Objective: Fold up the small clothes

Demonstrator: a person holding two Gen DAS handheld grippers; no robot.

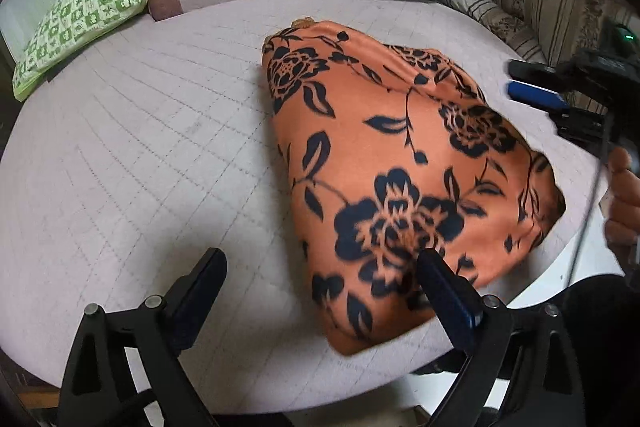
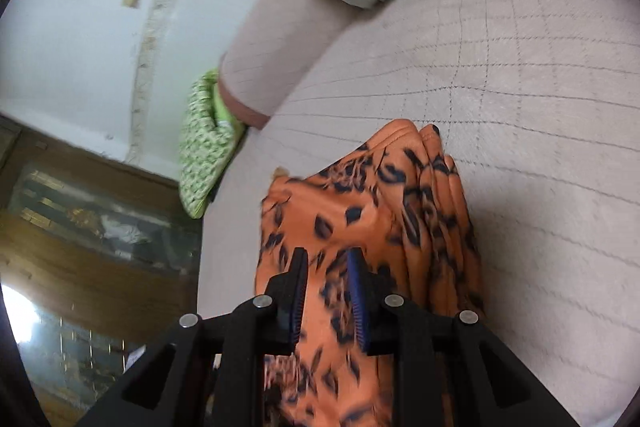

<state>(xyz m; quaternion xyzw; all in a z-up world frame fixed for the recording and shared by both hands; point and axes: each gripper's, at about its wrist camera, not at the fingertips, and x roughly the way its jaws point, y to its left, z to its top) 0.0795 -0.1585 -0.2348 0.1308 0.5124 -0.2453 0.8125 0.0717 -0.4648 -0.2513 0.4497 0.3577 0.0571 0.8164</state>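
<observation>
Right of centre in the left wrist view, the orange flowered garment [image 1: 384, 163] lies folded into a rough wedge on the quilted pink bed [image 1: 140, 155], so the fold looks mostly done. The left gripper [image 1: 320, 271] has its fingers spread wide with nothing pinched; one finger [image 1: 444, 287] just overlaps the cloth's near corner. The right gripper [image 2: 328, 287] is nearly closed around a bunch of the fabric, probably to drag or tidy that edge.
</observation>
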